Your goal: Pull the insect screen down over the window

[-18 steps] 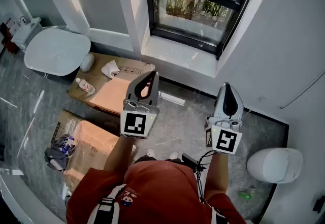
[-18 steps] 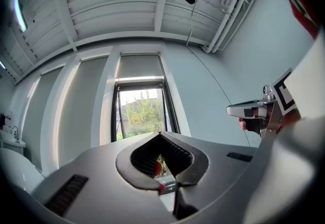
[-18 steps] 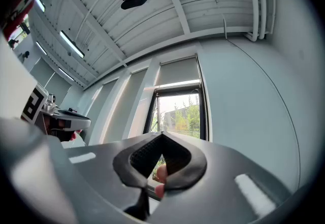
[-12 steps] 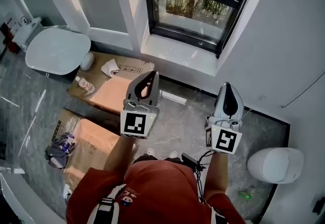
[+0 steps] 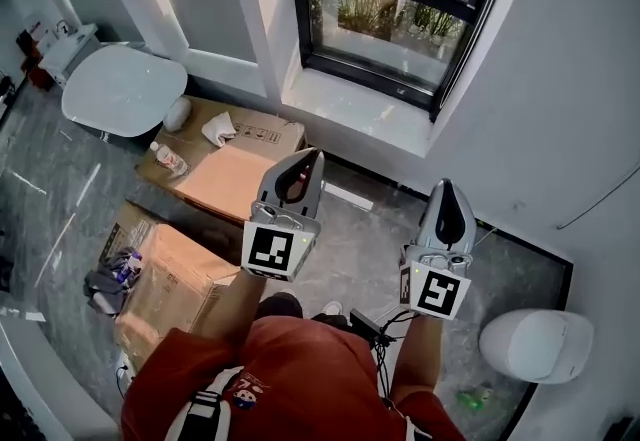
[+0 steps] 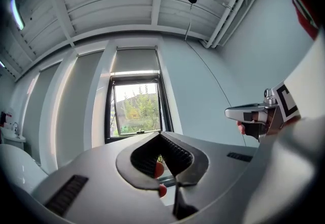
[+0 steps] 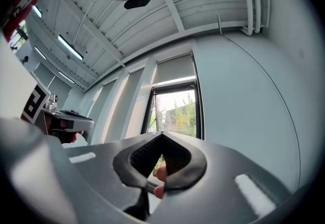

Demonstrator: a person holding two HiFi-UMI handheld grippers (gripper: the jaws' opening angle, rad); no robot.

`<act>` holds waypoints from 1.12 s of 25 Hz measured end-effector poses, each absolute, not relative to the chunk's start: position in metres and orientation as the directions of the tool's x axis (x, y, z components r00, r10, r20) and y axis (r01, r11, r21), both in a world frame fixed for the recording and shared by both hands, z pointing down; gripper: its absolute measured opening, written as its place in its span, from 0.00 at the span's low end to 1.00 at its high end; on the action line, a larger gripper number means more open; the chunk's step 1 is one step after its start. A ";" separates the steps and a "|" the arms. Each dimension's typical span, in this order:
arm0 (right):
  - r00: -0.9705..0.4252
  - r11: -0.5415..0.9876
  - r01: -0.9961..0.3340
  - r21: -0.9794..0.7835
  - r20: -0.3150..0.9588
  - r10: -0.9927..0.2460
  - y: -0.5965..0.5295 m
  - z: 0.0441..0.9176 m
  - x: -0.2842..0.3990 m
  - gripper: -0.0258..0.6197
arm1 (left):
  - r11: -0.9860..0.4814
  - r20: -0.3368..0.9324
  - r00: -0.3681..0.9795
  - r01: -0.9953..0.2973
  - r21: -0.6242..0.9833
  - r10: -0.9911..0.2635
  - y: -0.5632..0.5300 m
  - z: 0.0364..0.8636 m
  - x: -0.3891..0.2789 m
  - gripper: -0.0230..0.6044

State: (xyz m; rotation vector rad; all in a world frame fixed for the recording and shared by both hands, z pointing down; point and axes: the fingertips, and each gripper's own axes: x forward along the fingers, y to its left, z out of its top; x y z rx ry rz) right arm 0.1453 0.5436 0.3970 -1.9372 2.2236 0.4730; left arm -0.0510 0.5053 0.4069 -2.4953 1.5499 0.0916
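Left gripper: shut, jaws tip to tip, nothing clamped. Held in front of the red shirt, marker cube toward the head camera, nose aimed at the window and tilted slightly up.

Right gripper: likewise closed and empty. Level with the left one and well apart from it, each visible at the edge of the other's view.

Below the hands: grey stone floor. On the left side, two cardboard boxes, the nearer one with crumpled dark stuff at its edge, the farther one flat with a plastic bottle lying on it. Beyond these, a white rounded fixture. At the lower right, another white rounded fixture by the wall.

Farther on: white sill under the black-framed window. Glass bare, greenery plain through it.

Insect screen: apparently the grey panel at the head of the window, high above the sill and far from both grippers. Cannot tell for certain that this panel is the screen.
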 end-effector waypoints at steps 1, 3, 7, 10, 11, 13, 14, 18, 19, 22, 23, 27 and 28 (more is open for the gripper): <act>-0.157 0.121 -0.984 0.132 -0.318 -0.935 0.543 0.398 0.146 0.05 | -0.427 -0.162 0.445 -0.894 -0.134 -0.881 0.506 0.408 -0.049 0.05; -0.170 0.137 -0.983 0.121 -0.324 -0.931 0.543 0.399 0.148 0.05 | -0.431 -0.154 0.445 -0.895 -0.120 -0.882 0.508 0.411 -0.046 0.05; -0.173 0.151 -0.984 0.092 -0.349 -0.921 0.539 0.397 0.152 0.05 | -0.427 -0.152 0.440 -0.898 -0.109 -0.885 0.504 0.410 -0.046 0.05; -0.154 0.124 -0.986 0.108 -0.338 -0.929 0.527 0.398 0.155 0.05 | -0.425 -0.173 0.437 -0.899 -0.103 -0.883 0.494 0.408 -0.046 0.05; -0.154 0.122 -0.986 0.113 -0.333 -0.930 0.521 0.399 0.154 0.05 | -0.424 -0.176 0.436 -0.900 -0.103 -0.882 0.489 0.408 -0.046 0.05; -0.162 0.129 -0.984 0.123 -0.326 -0.931 0.510 0.400 0.151 0.05 | -0.422 -0.171 0.435 -0.900 -0.108 -0.884 0.477 0.410 -0.047 0.05; -0.169 0.133 -0.983 0.131 -0.323 -0.931 0.504 0.401 0.148 0.05 | -0.419 -0.166 0.433 -0.901 -0.112 -0.886 0.471 0.410 -0.049 0.05; -0.186 0.138 -0.975 0.172 -0.309 -0.933 0.475 0.401 0.138 0.05 | -0.410 -0.186 0.418 -0.908 -0.082 -0.889 0.442 0.408 -0.057 0.05; -0.192 0.141 -0.974 0.178 -0.309 -0.932 0.466 0.400 0.134 0.05 | -0.406 -0.188 0.413 -0.911 -0.073 -0.891 0.432 0.408 -0.061 0.05; -0.210 0.156 -0.969 0.190 -0.304 -0.929 0.435 0.400 0.123 0.05 | -0.402 -0.193 0.405 -0.914 -0.054 -0.894 0.400 0.411 -0.071 0.05; -0.213 0.160 -0.968 0.194 -0.299 -0.930 0.423 0.400 0.118 0.05 | -0.401 -0.194 0.403 -0.914 -0.050 -0.894 0.389 0.411 -0.075 0.05; -0.224 0.172 -0.964 0.202 -0.277 -0.934 0.378 0.400 0.099 0.05 | -0.394 -0.174 0.398 -0.917 -0.055 -0.901 0.347 0.410 -0.093 0.05; -0.227 0.175 -0.964 0.202 -0.272 -0.935 0.367 0.400 0.094 0.05 | -0.392 -0.162 0.396 -0.918 -0.056 -0.904 0.336 0.410 -0.098 0.05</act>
